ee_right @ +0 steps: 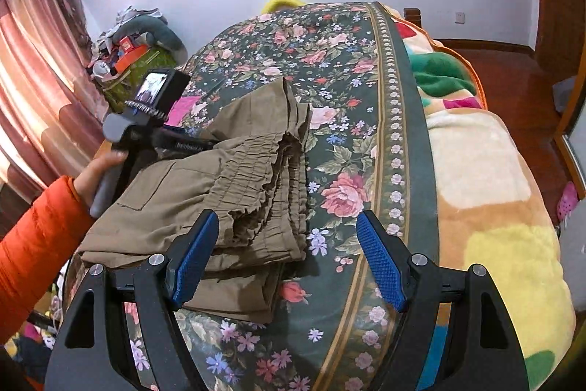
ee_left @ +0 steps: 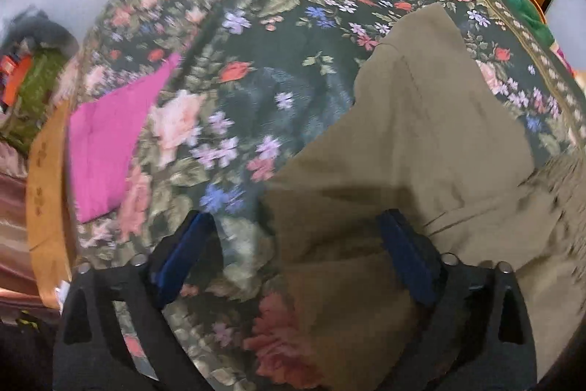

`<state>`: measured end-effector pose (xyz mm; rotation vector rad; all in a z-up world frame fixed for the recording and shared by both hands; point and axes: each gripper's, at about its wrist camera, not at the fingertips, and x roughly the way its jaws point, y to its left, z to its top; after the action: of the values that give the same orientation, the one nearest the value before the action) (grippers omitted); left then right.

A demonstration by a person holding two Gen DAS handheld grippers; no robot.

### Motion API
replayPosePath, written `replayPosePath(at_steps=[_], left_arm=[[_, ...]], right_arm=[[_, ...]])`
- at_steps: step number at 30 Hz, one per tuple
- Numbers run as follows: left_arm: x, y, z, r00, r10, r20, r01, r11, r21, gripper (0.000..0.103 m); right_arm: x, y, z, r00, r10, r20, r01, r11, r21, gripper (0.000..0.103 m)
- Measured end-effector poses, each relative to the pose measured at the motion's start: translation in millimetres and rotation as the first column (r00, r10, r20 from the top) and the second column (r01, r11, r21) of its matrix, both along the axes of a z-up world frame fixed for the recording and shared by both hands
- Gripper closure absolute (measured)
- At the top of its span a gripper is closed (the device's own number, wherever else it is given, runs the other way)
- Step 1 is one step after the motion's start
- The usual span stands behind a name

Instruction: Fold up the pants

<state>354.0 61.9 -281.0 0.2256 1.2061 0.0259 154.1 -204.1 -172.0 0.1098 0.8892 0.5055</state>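
The olive-brown pants (ee_right: 227,185) lie folded in a stack on the floral bed cover (ee_right: 329,68), elastic waistband toward the right. In the left wrist view the pants (ee_left: 421,163) fill the right half. My left gripper (ee_left: 298,226) is open just above the pants' left edge and holds nothing. It also shows in the right wrist view (ee_right: 146,120), held by a hand in an orange sleeve at the stack's far left side. My right gripper (ee_right: 287,226) is open and empty, above the near right corner of the stack.
A pink folded cloth (ee_left: 110,141) lies on the bed left of the pants. A colourful blanket (ee_right: 487,193) covers the bed's right side. A cluttered pile (ee_right: 135,57) and curtains (ee_right: 33,90) stand at the left, by the wooden bed edge (ee_left: 47,193).
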Motion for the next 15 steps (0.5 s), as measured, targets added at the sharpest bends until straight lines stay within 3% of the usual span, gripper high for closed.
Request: replayPosePath(at_steps=[5, 15], left_arm=[[-32, 9, 8, 1.000, -0.007, 0.010, 0.007, 0.999, 0.036, 0.004], [-125, 32, 37, 0.997, 0.053, 0.048, -0.051, 0.998, -0.046, 0.004]], right_arm=[[-4, 6, 2, 1.000, 0.016, 0.004, -0.016, 1.000, 0.002, 0.029], [-23, 22, 1, 0.998, 0.070, 0.007, -0.070, 0.997, -0.011, 0.028]])
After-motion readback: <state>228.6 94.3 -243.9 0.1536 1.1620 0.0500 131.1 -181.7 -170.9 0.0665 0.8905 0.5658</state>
